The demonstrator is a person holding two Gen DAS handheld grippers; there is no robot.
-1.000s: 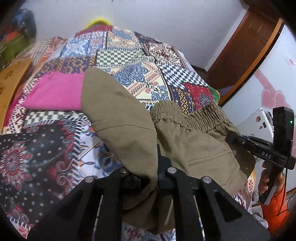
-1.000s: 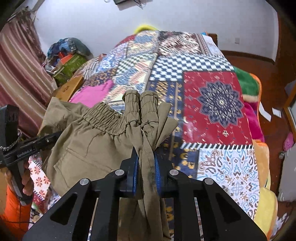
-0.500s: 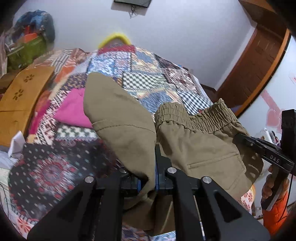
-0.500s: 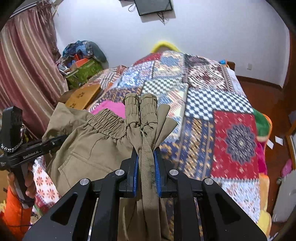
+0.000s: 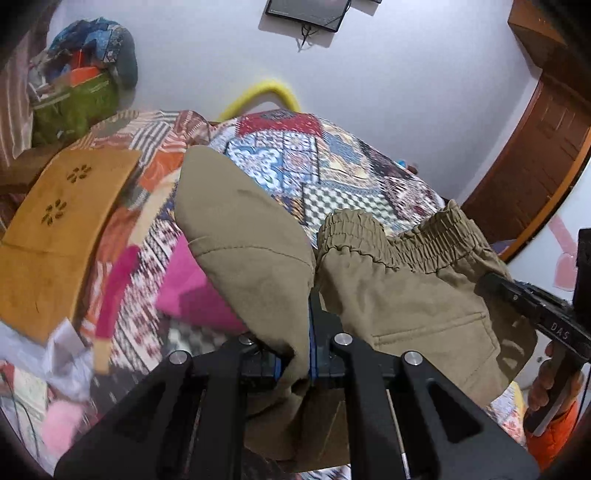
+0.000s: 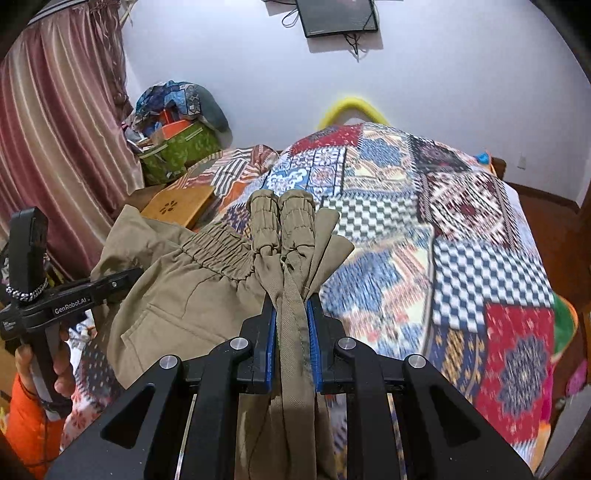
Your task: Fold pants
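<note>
The left gripper (image 5: 308,332) is pinching a fold of the olive-khaki cotton pants (image 5: 406,295), while the right gripper (image 6: 291,332) is clamping the bunched elastic waistband (image 6: 280,229). The pants are hanging stretched between both grippers above the bed with its colourful patchwork quilt (image 6: 461,240).

Patchwork-covered bed (image 6: 461,236) carries a pink cloth (image 5: 192,291).

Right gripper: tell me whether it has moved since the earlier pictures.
Yes. The right gripper, clamped on the khaki pants, has tilted upward: the wall screen, earlier out of frame, now shows above the bed quilt.
</note>
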